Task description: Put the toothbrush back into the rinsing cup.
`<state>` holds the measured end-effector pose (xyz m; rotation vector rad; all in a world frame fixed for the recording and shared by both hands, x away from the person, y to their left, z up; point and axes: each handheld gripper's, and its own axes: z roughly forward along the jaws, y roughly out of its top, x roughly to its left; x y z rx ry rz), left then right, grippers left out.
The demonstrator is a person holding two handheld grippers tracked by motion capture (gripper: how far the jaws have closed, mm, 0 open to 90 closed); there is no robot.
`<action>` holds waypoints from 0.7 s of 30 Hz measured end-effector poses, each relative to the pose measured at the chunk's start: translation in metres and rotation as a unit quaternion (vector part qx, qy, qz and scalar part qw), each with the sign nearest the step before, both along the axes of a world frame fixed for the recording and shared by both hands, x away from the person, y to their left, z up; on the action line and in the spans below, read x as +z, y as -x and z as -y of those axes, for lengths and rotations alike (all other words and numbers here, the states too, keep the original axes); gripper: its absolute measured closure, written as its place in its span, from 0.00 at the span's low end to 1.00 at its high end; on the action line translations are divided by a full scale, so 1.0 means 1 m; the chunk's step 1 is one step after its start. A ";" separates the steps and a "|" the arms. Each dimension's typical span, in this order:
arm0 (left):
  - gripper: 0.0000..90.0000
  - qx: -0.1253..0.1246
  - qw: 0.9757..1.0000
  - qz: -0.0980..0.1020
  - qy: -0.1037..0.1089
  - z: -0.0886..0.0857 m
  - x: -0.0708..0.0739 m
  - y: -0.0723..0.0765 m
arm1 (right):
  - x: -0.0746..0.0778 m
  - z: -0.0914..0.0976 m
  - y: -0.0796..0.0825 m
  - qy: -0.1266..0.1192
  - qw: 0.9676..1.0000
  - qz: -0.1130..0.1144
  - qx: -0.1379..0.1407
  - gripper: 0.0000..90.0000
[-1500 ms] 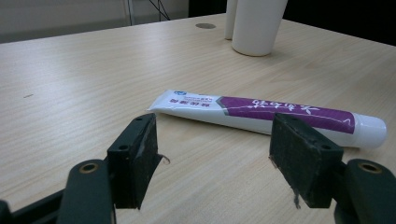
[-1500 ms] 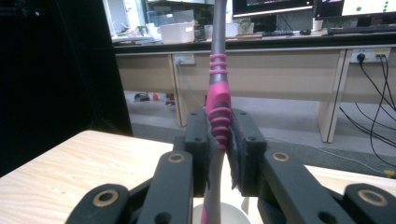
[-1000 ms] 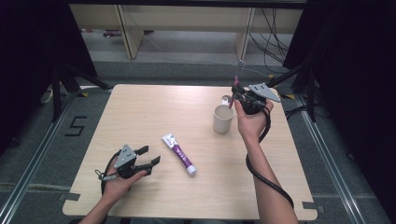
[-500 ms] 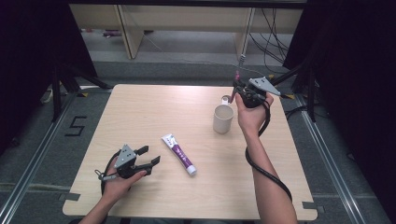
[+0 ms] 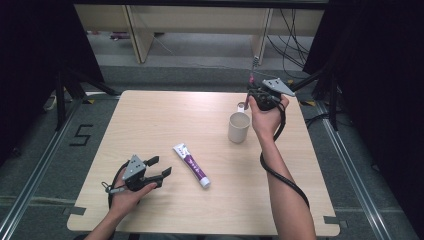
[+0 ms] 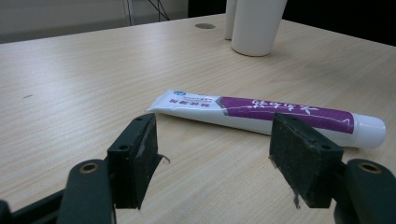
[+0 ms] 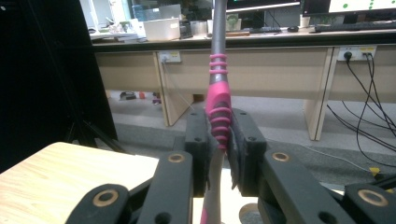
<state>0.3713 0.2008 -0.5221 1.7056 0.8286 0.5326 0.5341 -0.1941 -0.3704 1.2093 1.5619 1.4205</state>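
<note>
I'm seeing the left hand-held gripper (image 5: 159,171) sitting low on the desk (image 5: 150,120), near-left of the cup (image 5: 238,127), jaws spread apart with nothing between them. In the left gripper view the toothpaste tube (image 6: 266,113) is lying flat on the desk just beyond the open jaws, not touching either pad, white crimped end toward the left jaw, purple band and white cap toward the right jaw. From the high view the tube (image 5: 191,164) is lying on the near side of the cup and to its left, cap end pointing toward the person, between the left hand-held gripper and the cup, apart from both.

The right hand-held gripper (image 5: 251,95) is being held up just behind the cup on its right side, the person's right hand (image 5: 266,116) wrapping it, grey plate on top. In the right gripper view its jaws are closed together, clamping a pink and grey toothbrush (image 7: 218,107) by the ribbed pink part of the handle, handle standing upright between the pads, grey shaft going up out of frame. I can't tell where the brush head is.

The cup is standing upright on the desk, white, right of centre; a second white cylinder is showing just behind it in the left gripper view, can't tell what it is.

Black cable (image 5: 280,176) is trailing from the right hand-held gripper down along the forearm
</note>
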 end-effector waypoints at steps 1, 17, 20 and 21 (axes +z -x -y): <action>0.36 0.000 1.000 0.000 0.000 0.000 0.000 0.000 | 0.000 0.000 0.000 0.000 1.000 0.000 0.000 0.88; 0.36 0.003 1.000 -0.003 -0.001 -0.001 0.001 0.001 | -0.011 -0.006 -0.025 -0.006 1.000 -0.019 -0.011 0.88; 0.36 0.004 1.000 -0.004 0.000 -0.001 0.001 0.001 | -0.013 -0.006 -0.030 0.005 1.000 -0.016 -0.010 0.88; 0.36 0.004 1.000 -0.004 0.000 -0.001 0.001 0.001 | -0.014 -0.006 -0.031 0.006 1.000 -0.017 -0.009 0.88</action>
